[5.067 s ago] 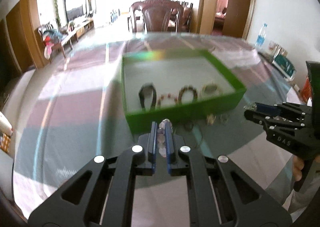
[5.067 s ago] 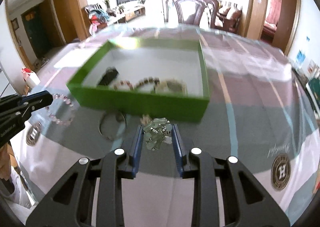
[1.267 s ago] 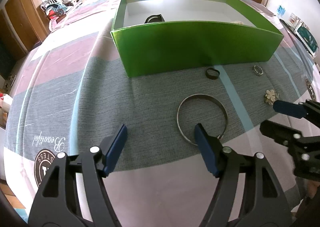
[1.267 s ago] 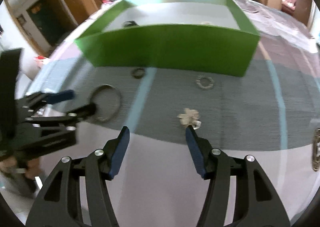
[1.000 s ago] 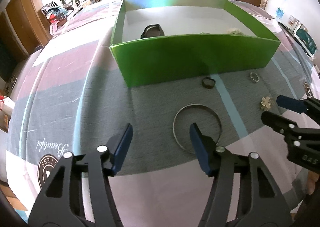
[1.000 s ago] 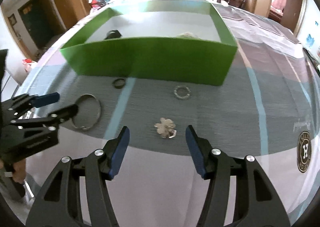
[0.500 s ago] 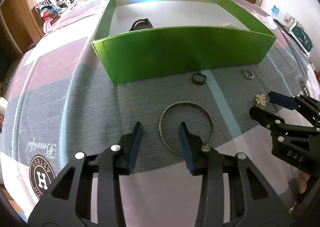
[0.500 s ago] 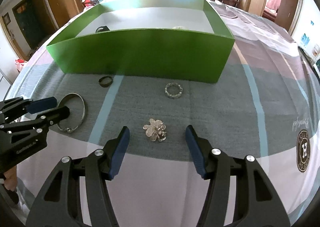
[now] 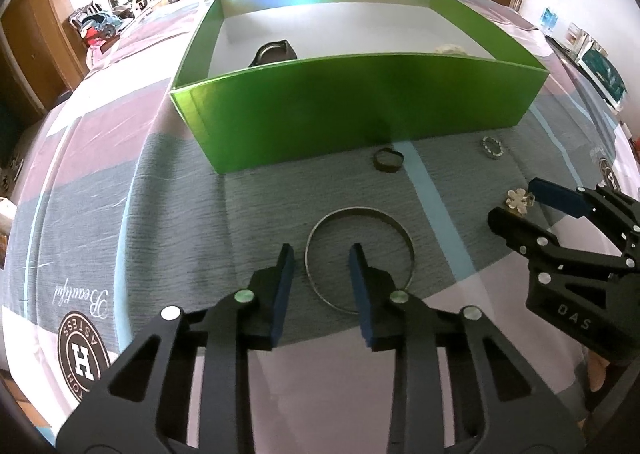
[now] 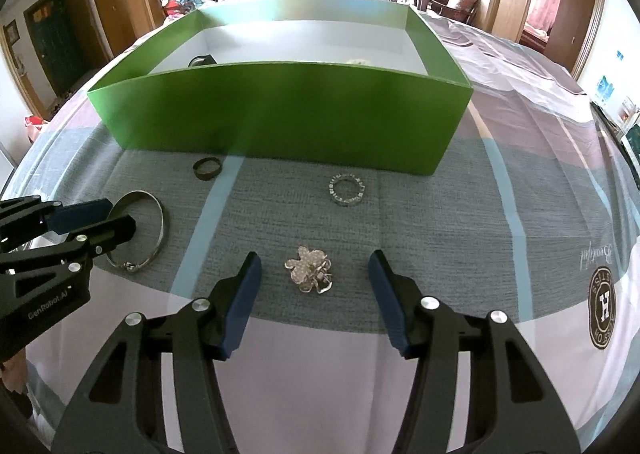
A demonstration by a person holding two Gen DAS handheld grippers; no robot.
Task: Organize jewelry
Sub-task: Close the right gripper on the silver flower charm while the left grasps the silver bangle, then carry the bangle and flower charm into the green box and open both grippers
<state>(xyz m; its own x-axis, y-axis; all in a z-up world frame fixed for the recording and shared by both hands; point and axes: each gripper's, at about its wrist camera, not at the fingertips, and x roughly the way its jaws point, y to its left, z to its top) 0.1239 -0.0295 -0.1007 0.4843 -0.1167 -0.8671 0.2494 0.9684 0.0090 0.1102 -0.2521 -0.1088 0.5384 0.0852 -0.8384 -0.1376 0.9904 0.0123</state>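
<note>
Left wrist view. The left gripper (image 9: pixel 320 250) hangs low over the striped tablecloth (image 9: pixel 132 190), its jaws partly parted and holding nothing. Its fingers straddle the near-left rim of the silver bangle (image 9: pixel 359 258), one pad inside the hoop and one outside; whether either pad touches the metal cannot be told. Beyond lie a small dark ring (image 9: pixel 387 160) and a beaded ring (image 9: pixel 493 147), both just in front of the green box (image 9: pixel 360 106). A dark watch-like piece (image 9: pixel 273 52) and a pale item (image 9: pixel 451 49) already rest inside the box. The right gripper (image 9: pixel 516 200) shows at the right edge, beside the flower brooch (image 9: pixel 519 197).

Right wrist view. The right gripper (image 10: pixel 314 258) stands wide open and empty, with the flower brooch (image 10: pixel 309 269) lying on the cloth between its two fingers, touched by neither. The left gripper (image 10: pixel 110 216) enters from the left, tips at the rim of the bangle (image 10: pixel 138 232).

Step in hand, as judged: both claws are set for a pick-up, the left on the bangle, the right on the brooch. The next move calls for each to close on its piece. The thin bangle rim needs a squarely centred pinch, and the flat brooch needs the fingers lowered to the cloth first. Both pieces then go up over the box wall.
</note>
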